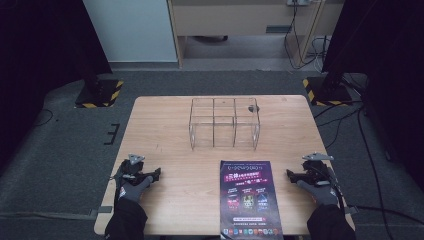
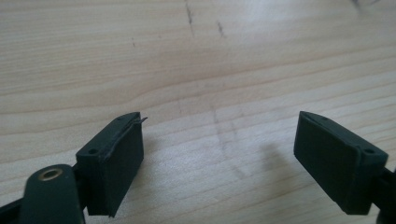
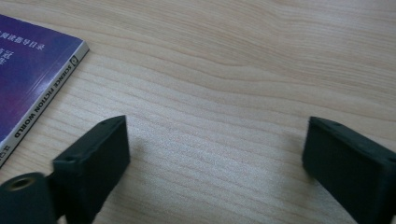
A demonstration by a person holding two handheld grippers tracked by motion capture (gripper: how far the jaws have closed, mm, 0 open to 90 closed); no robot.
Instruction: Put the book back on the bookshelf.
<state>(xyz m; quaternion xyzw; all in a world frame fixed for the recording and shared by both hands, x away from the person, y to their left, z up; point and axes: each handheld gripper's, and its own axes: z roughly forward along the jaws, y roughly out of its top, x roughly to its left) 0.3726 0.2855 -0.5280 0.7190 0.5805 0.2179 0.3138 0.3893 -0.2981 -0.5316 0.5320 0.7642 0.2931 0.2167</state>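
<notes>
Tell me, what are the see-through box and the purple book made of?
The see-through box looks like clear acrylic or glass: the table shows through its walls and dividers, whose edges glint. The purple book looks like paper with a glossy printed cover, flat and thin, with a pale spine in the right gripper view.

Light wooden table (image 1: 165,125) stands on dark grey carpet (image 1: 65,145). Two black stands with yellow-black hazard-striped bases (image 1: 100,93) flank its far corners. White panel (image 1: 132,30) and pale wooden cabinet (image 1: 240,20) behind; cables (image 1: 300,45) trail across floor.
</notes>
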